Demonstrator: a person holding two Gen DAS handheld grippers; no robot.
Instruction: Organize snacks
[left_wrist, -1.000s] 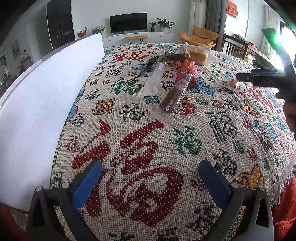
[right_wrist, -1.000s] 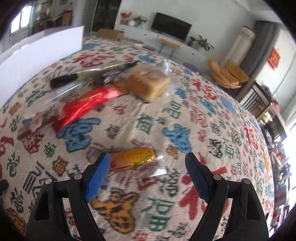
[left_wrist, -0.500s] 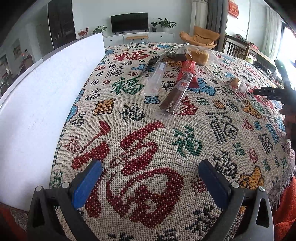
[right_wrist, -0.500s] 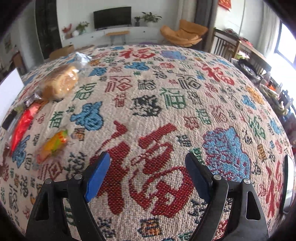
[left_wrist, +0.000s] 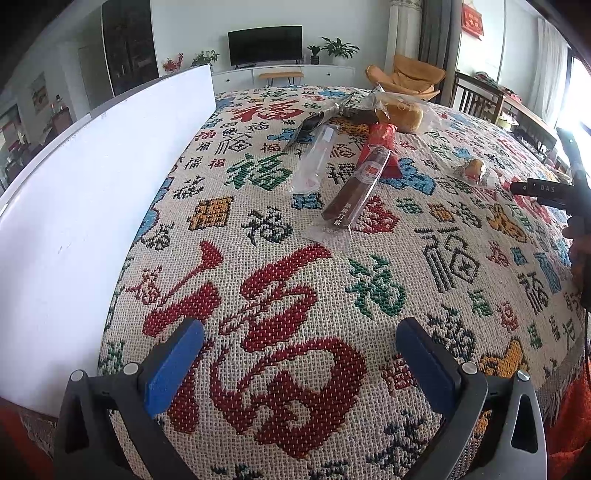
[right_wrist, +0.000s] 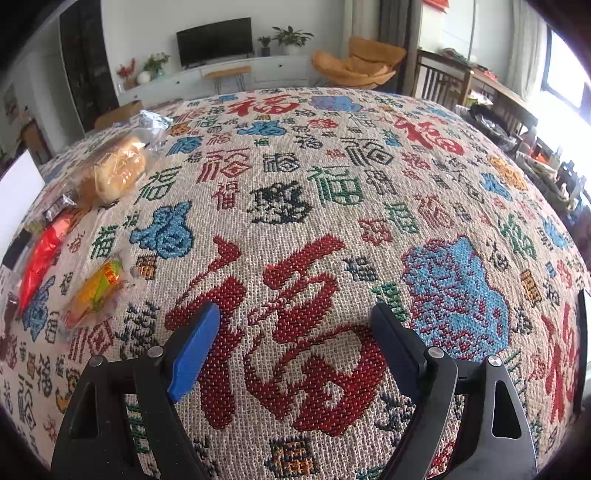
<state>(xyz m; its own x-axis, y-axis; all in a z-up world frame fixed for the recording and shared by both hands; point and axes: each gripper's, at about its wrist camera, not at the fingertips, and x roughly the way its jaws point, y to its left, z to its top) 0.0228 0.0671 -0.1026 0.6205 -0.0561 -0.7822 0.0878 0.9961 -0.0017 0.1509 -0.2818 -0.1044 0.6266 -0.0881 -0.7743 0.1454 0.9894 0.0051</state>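
The left gripper (left_wrist: 299, 363) is open, with nothing between its blue pads (left_wrist: 173, 365), and it hangs low over the woven cloth (left_wrist: 258, 258) above a big red character. At 9 o'clock from it a white board (left_wrist: 92, 192) stands upright along the cloth's edge. At 12 o'clock, well apart, lies a brown bar (left_wrist: 356, 190) in clear wrap, pointing away. Its far end lies over a red pack (right_wrist: 40, 258). Just beside the bar at 11 o'clock lies a clear tube (left_wrist: 316, 158). Farther at 12 o'clock are a dark wrapper (left_wrist: 314, 122) and a bagged bun (left_wrist: 400, 114), close together. At 2 o'clock a small yellow snack (left_wrist: 474, 170) lies alone.

The right gripper (right_wrist: 293, 343) is also open and holds nothing; under it is only cloth. At 9 o'clock from it, near, lies the yellow snack, in the right wrist view with red and green print. The red pack is farther at 9 o'clock, and the bun at 10 o'clock, well apart. A TV (right_wrist: 214, 40) stands on the far wall at 12 o'clock
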